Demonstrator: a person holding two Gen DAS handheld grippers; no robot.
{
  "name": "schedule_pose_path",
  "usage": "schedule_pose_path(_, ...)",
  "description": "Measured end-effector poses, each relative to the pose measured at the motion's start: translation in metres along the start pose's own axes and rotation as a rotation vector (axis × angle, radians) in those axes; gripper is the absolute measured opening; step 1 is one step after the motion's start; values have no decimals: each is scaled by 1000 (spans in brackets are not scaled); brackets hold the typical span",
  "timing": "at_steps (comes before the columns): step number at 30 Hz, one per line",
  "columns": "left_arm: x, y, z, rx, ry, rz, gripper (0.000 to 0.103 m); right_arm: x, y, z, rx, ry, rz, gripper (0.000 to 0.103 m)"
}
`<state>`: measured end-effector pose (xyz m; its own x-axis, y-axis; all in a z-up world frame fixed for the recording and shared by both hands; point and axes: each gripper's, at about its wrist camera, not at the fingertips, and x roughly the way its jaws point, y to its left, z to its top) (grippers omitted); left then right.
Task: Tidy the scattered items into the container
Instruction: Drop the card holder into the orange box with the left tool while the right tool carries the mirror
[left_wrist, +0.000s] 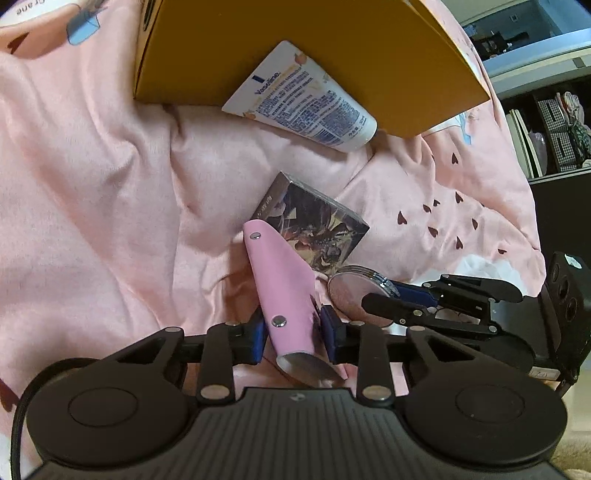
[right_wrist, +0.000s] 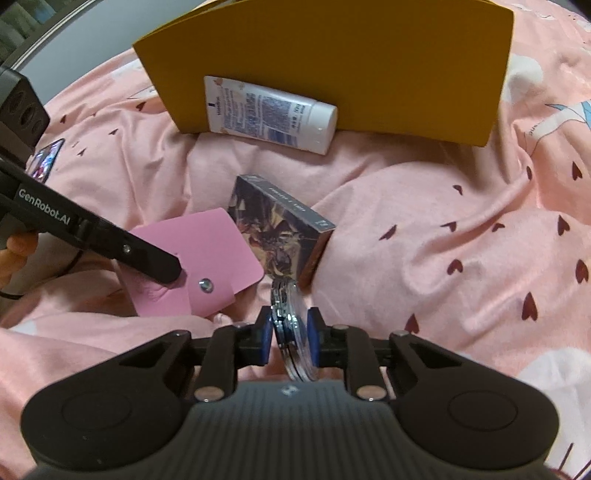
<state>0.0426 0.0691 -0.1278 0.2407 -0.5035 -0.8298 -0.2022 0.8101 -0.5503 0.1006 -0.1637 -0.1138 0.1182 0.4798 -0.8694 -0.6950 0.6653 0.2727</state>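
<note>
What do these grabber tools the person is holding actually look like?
Both are matte black plastic. The left gripper and the right gripper each have a ribbed body, two round discs at the sides, silver rivets on jointed linkages, and blue pads lining the jaws. White "GenRobot.AI" lettering marks the left one's side, and a black cable trails from it.

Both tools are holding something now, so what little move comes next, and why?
Probably lift the left tool and carry its pink pouch toward the yellow box. The pouch already sits clamped between the pads, and the box stands just beyond the cream tube and the card box. The right tool, shut on the round mirror, could follow.
</note>
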Motion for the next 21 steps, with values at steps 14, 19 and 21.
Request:
schedule_pose_path(14,-46,-25,-5,79,-147,-24,20,-52,-1,10,32,-162,53,16)
schedule_pose_path(19,-72,-40,-2,117,-232,-34,20,-76,3,26,24,-243,56,16)
schedule_pose_path(21,-86,-48,0,137,-276,-37,20,-85,3,33,21,-274,55,16)
